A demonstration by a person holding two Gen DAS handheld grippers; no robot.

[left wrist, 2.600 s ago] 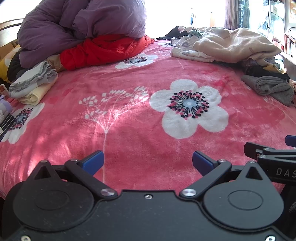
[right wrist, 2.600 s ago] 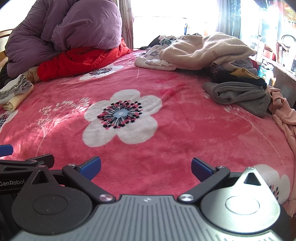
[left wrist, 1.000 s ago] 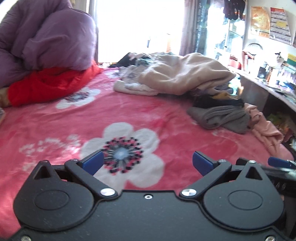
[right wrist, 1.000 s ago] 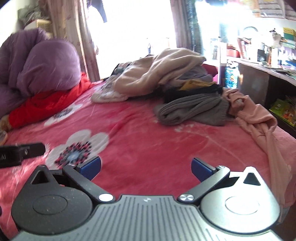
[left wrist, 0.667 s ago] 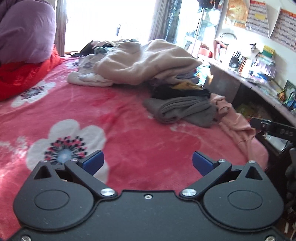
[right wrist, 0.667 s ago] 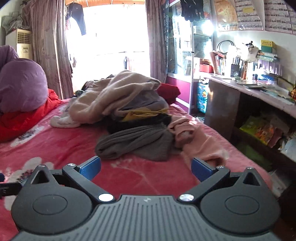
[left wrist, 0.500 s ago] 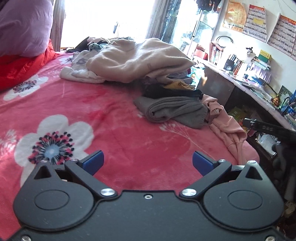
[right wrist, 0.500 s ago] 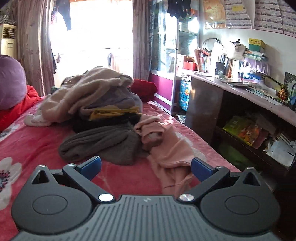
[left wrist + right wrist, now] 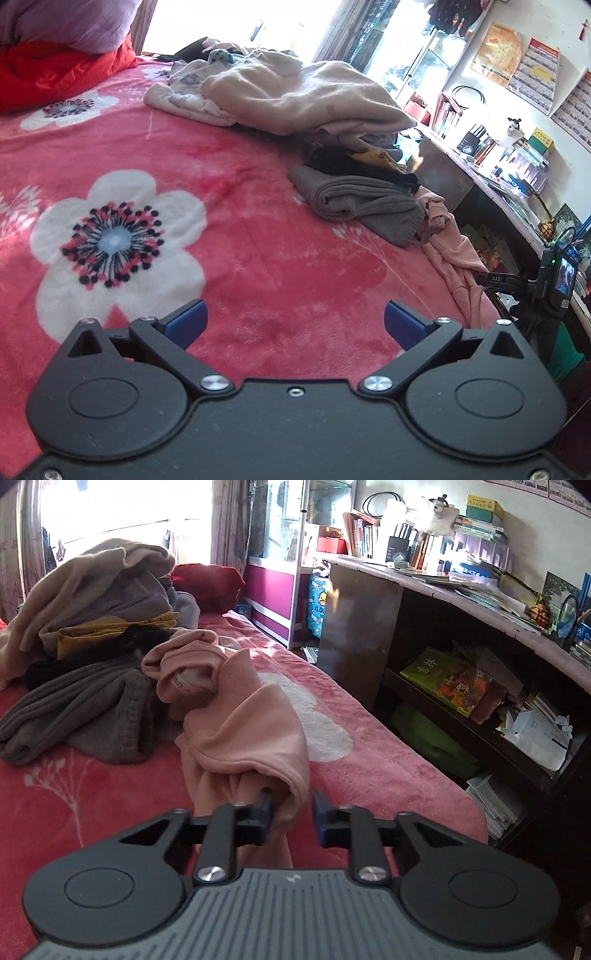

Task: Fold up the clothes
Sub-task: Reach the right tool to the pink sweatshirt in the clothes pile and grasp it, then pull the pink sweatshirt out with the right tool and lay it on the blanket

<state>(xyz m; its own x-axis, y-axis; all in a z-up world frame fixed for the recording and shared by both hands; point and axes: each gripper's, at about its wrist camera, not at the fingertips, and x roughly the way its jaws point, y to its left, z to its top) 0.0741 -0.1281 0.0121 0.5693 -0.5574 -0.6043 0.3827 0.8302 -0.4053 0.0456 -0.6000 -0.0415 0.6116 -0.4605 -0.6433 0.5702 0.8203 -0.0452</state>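
A crumpled pink garment (image 9: 240,731) hangs over the right edge of the bed, next to a rolled grey garment (image 9: 85,709). My right gripper (image 9: 291,810) is at the pink garment's lower hem; its jaws are closing, with a fold of pink cloth pinched between the blue pads. In the left wrist view the pink garment (image 9: 454,254) and the grey garment (image 9: 362,199) lie at the right, and the right gripper (image 9: 480,277) reaches in at the pink cloth's edge. My left gripper (image 9: 295,323) hovers wide open over the red flowered blanket (image 9: 258,240), holding nothing.
A heap of beige, yellow and black clothes (image 9: 295,96) lies behind the grey garment. A red and purple quilt (image 9: 55,55) sits at the far left. A dark desk with shelves of books (image 9: 443,590) stands close to the bed's right edge.
The right gripper swept right across the bed to the pink garment, and its wide-open jaws came together on the hem. The left gripper swung right and dipped slightly, staying open.
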